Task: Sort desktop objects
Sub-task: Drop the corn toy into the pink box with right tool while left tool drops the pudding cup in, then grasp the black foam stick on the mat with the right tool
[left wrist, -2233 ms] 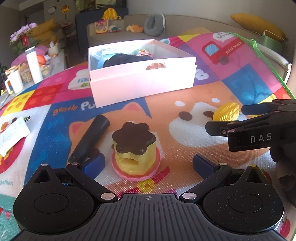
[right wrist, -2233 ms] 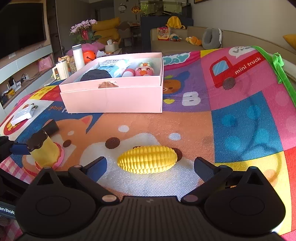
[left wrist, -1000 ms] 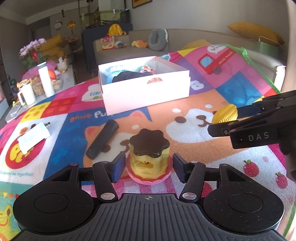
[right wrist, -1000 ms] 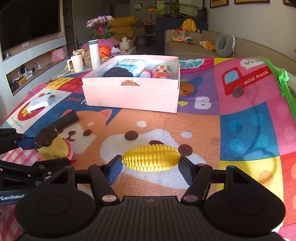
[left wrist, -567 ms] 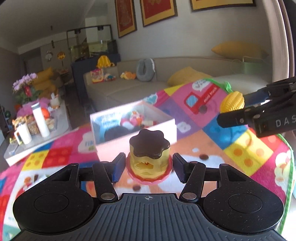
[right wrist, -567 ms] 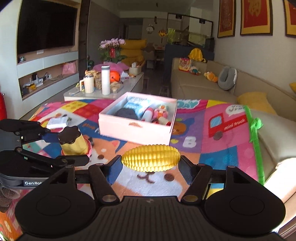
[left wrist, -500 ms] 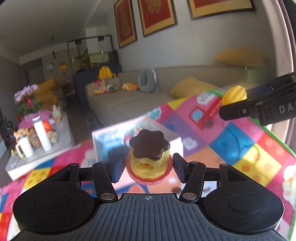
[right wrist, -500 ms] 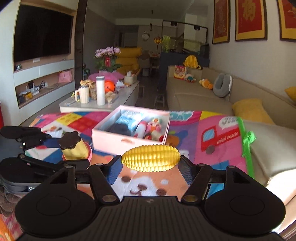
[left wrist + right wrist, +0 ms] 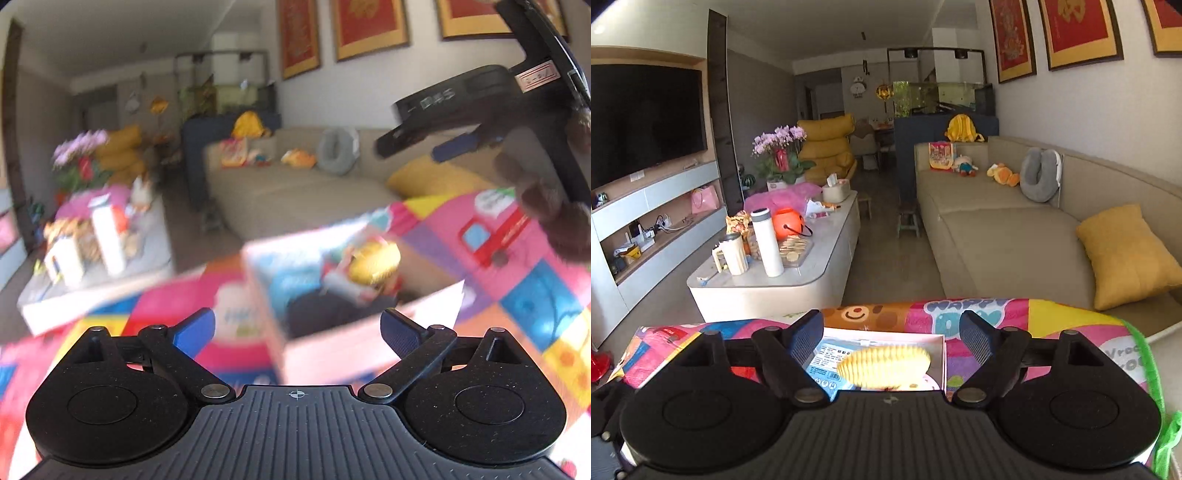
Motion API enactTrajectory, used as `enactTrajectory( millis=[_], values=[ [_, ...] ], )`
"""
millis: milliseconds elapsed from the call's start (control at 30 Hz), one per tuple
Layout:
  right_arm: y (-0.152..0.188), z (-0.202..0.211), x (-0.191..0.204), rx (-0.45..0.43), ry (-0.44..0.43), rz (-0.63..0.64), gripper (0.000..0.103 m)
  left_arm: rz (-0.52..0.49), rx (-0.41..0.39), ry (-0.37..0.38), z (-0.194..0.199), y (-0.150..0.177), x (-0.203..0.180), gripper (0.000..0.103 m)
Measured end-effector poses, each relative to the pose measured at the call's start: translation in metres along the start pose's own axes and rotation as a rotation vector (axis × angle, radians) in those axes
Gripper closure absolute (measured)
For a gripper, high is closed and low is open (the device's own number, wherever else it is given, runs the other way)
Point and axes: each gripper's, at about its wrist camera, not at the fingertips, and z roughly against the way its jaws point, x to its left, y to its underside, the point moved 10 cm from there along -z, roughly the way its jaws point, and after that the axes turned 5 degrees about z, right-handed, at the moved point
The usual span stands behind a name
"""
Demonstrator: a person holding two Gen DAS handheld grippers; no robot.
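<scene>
Left claw spread wide, jaws just opened, nothing between the pads. Right claw likewise just opened, pads clear of the yellow corn toy, which sits below them over the open pink box. Box on the colourful play mat. Left view badly blurred; yellow blob in the box, possibly the same corn.
</scene>
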Motion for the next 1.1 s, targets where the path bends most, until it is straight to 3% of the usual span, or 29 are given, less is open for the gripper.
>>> enactTrajectory(
  millis=[167, 333, 533, 767, 867, 967, 1000, 1100],
  values=[
    [0.024, -0.001, -0.011, 0.034, 0.003, -0.066, 0.019, 0.068, 0.081, -0.048, 0.021, 0.053, 0.032, 0.003],
    [0.063, 0.009, -0.009, 0.092, 0.016, -0.073, 0.015, 0.057, 0.1, -0.08, 0.035, 0.074, 0.041, 0.002],
    [0.126, 0.036, 0.078, 0.112, -0.081, 0.193, 0.003, 0.109, 0.094, -0.211, 0.052, 0.08, 0.077, 0.001],
    [0.184, 0.036, 0.196, 0.172, -0.303, 0.489, 0.002, 0.259, 0.093, -0.312, 0.081, 0.089, 0.133, 0.0],
    [0.195, 0.024, 0.221, 0.152, -0.298, 0.593, 0.002, 0.279, 0.099, -0.319, 0.091, 0.093, 0.14, 0.0],
    [0.2, 0.002, 0.222, 0.199, -0.283, 0.588, 0.002, 0.284, 0.101, -0.32, 0.096, 0.095, 0.142, 0.0],
    [0.2, -0.001, 0.219, 0.216, -0.302, 0.558, 0.005, 0.289, 0.102, -0.32, 0.096, 0.095, 0.142, 0.0],
    [0.2, 0.003, 0.211, 0.249, -0.338, 0.493, 0.027, 0.305, 0.109, -0.308, 0.087, 0.092, 0.143, 0.0]
  ],
)
